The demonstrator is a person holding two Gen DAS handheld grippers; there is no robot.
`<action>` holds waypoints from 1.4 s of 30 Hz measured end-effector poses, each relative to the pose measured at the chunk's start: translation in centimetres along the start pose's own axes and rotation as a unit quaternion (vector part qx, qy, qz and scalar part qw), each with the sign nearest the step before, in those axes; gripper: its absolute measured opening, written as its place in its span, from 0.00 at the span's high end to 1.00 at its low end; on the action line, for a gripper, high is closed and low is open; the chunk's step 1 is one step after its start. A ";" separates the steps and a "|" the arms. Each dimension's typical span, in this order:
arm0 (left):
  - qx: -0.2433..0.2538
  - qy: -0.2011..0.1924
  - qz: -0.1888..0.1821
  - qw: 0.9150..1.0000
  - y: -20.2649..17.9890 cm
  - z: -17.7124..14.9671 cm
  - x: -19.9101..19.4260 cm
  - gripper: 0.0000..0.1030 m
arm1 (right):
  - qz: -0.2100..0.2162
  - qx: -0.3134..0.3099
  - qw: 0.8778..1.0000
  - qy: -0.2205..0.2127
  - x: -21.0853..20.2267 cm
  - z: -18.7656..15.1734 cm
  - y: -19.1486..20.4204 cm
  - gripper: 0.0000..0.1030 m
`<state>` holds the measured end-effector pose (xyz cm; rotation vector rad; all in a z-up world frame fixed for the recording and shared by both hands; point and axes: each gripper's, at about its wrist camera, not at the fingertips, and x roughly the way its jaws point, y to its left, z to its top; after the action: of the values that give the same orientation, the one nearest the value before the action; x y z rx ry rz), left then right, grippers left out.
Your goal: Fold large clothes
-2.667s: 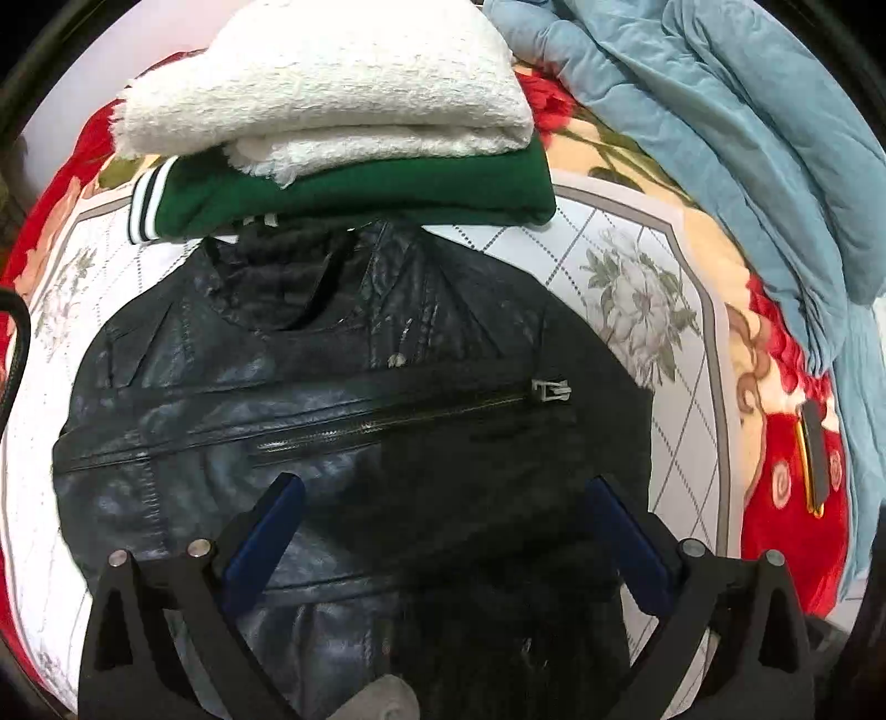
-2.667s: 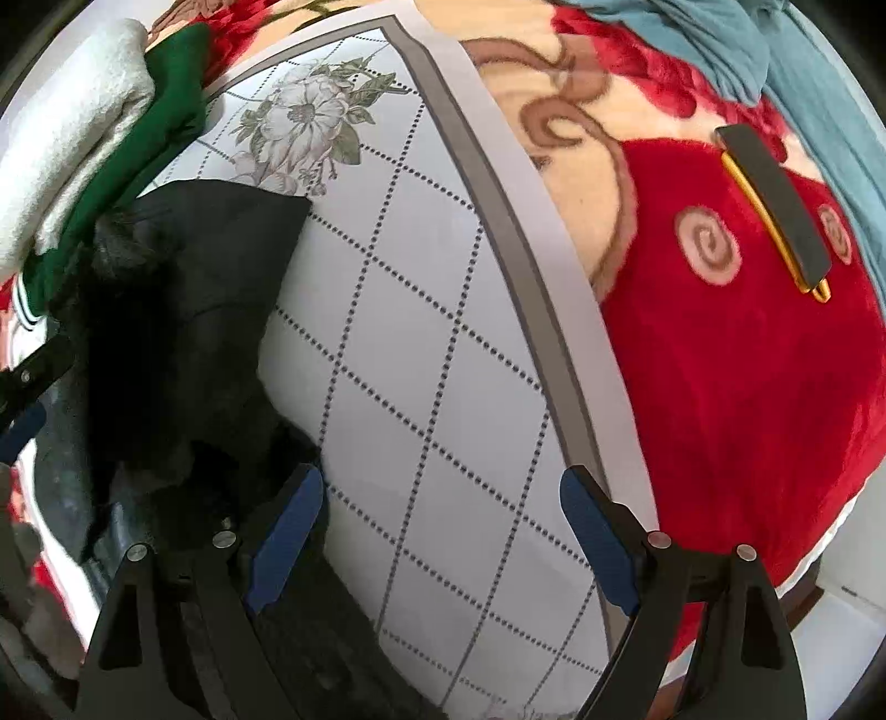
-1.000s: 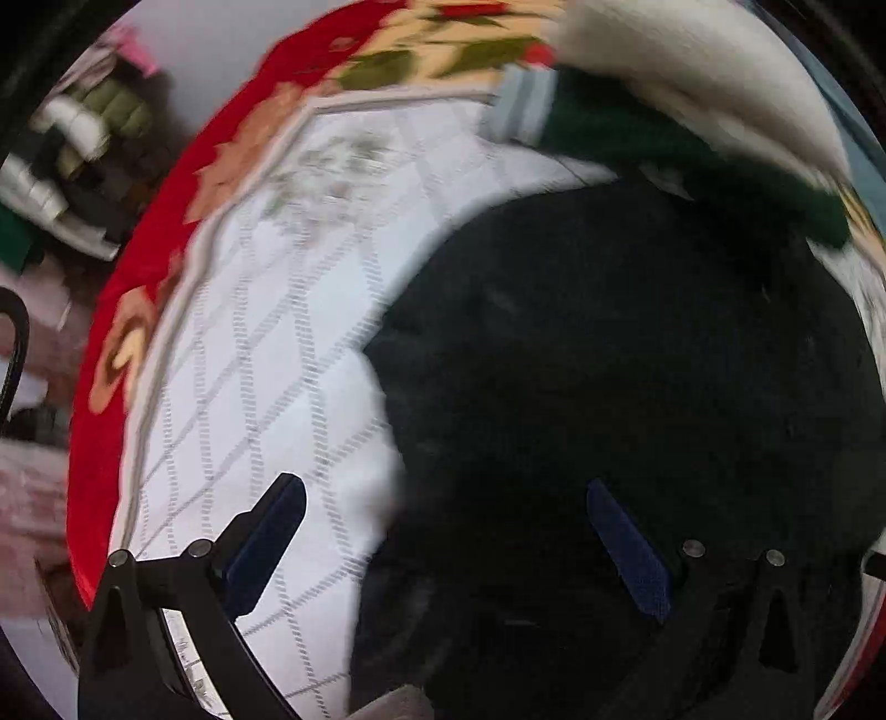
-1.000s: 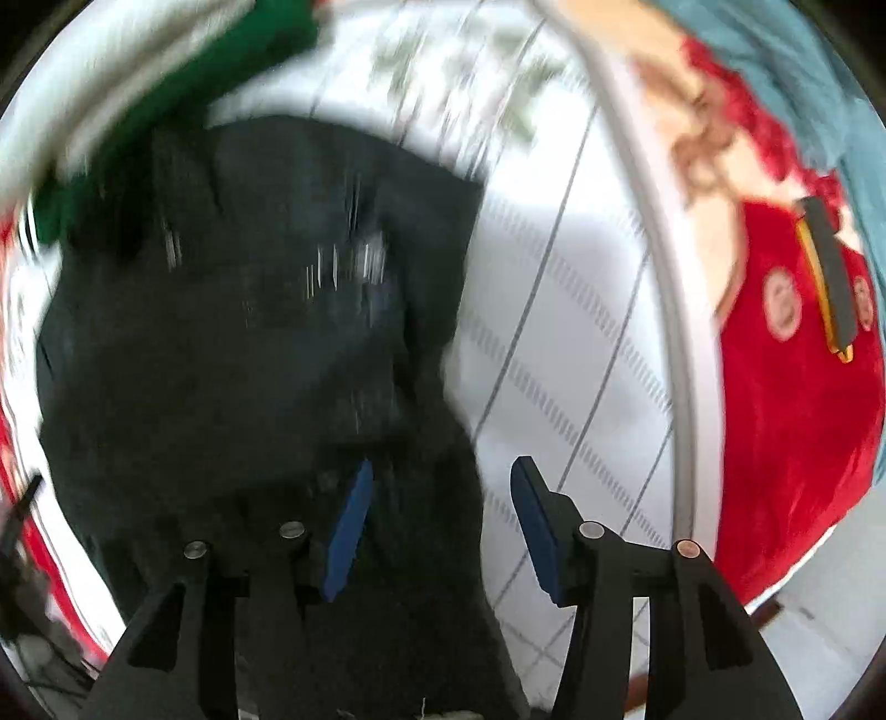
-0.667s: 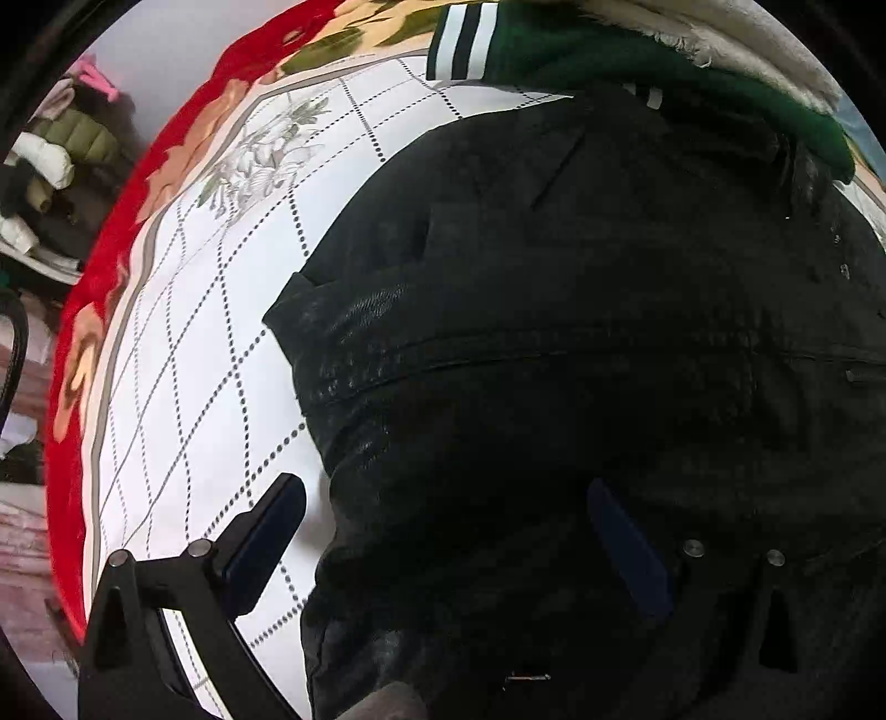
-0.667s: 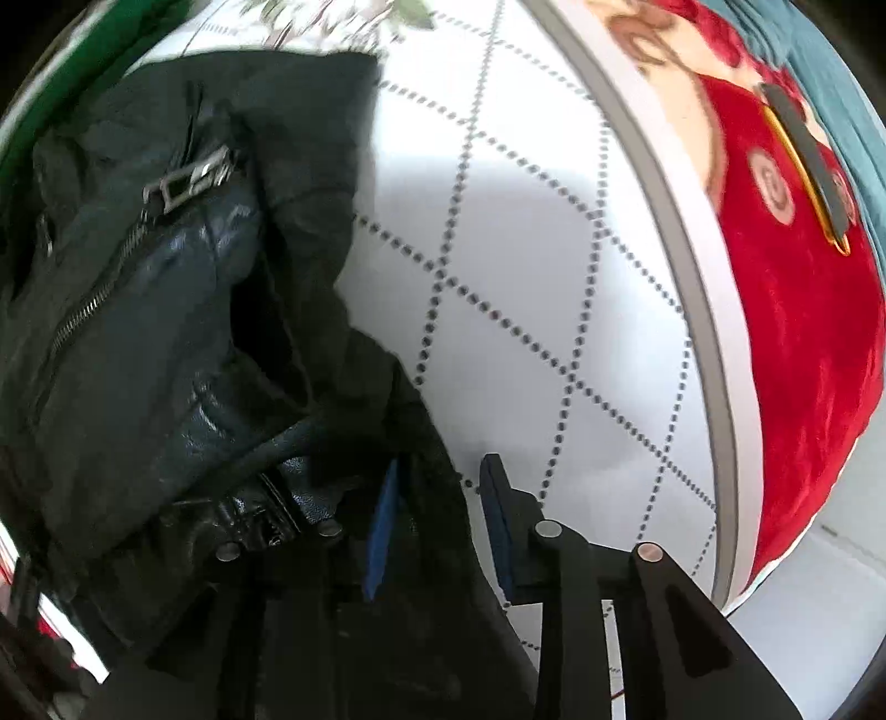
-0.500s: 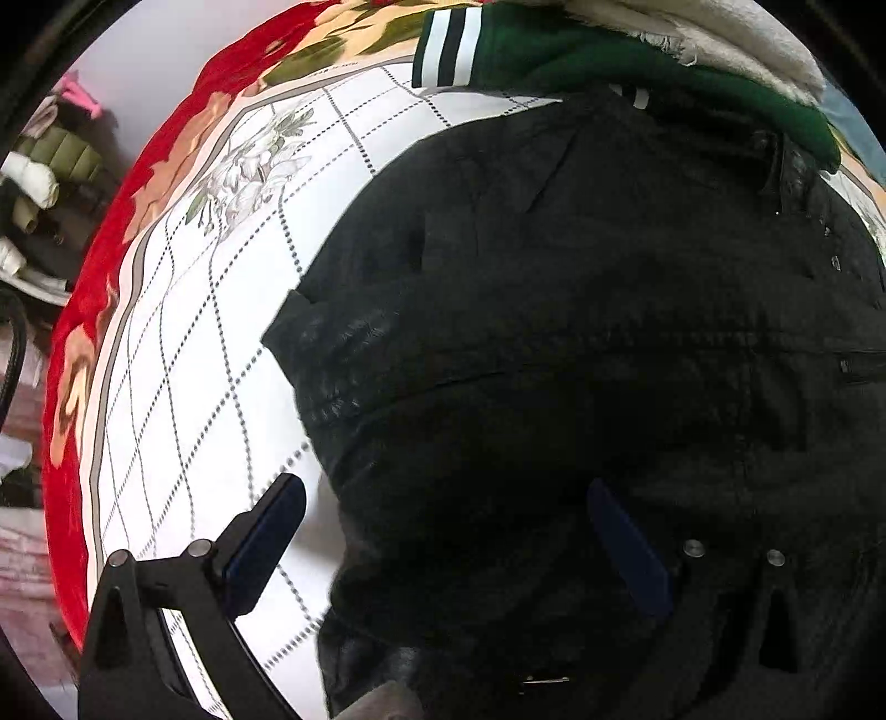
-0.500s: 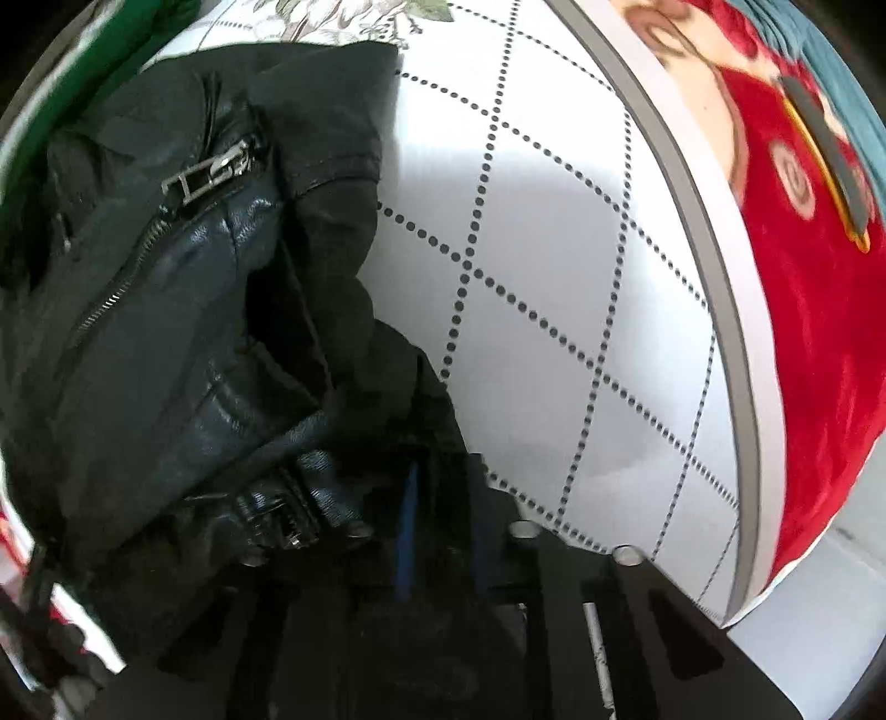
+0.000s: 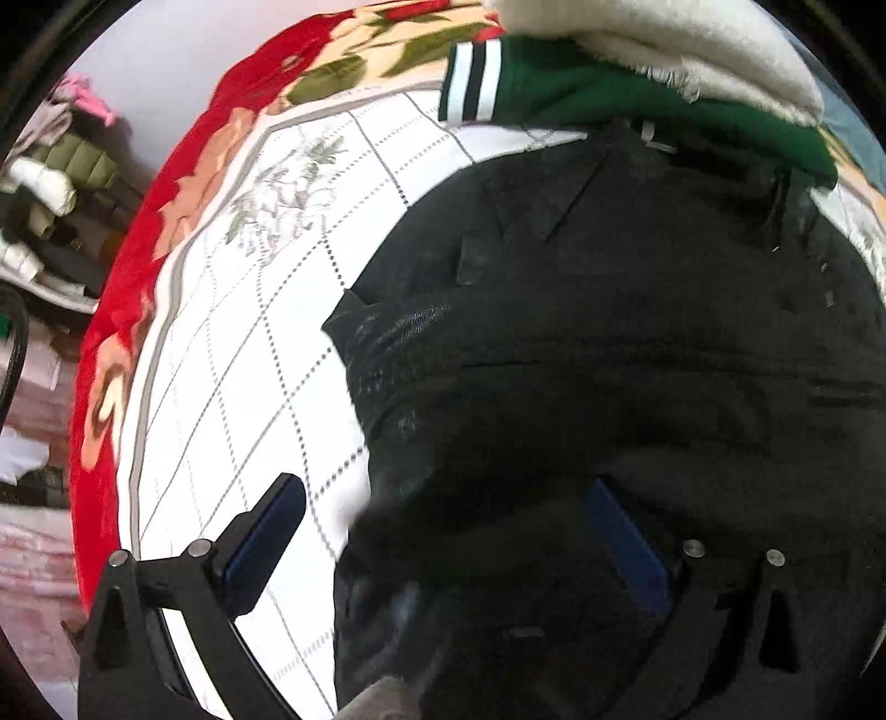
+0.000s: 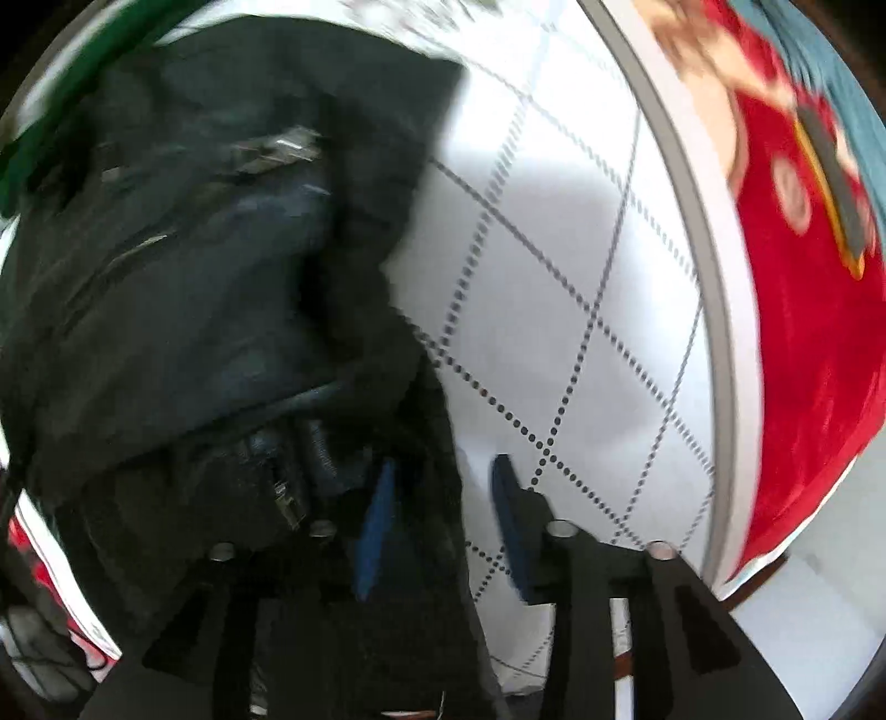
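Black leather jacket [image 9: 637,343] lies bunched on the white diamond-pattern blanket [image 9: 232,387], its top edge touching the folded green garment [image 9: 598,94] under a white towel [image 9: 664,39]. Left gripper [image 9: 443,531] fingers wide apart over the jacket's edge — gripping nothing. Right gripper [image 10: 440,509] fingers partly apart, jacket fabric between them — blurred, grip unclear.
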<state>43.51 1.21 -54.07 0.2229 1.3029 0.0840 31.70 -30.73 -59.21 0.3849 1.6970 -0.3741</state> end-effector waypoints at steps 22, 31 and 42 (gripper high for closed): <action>-0.003 0.120 0.154 0.981 -26.8 -17.6 -12.5 0.00 | 0.059 -0.129 0.990 0.014 -1.7 2.9 -20.4 0.15; 0.145 0.069 0.273 0.949 -37.5 -19.9 -7.8 0.00 | 0.043 -0.144 0.988 0.032 -0.1 5.3 -24.5 0.15; 0.047 0.079 0.313 0.945 -29.9 -15.2 -5.4 0.24 | 0.099 -0.150 0.983 0.020 -0.4 9.7 -21.2 0.15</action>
<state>25.53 -27.16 -59.00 0.7211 1.3547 0.5919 30.59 -54.02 -59.68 0.3354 1.7056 0.0375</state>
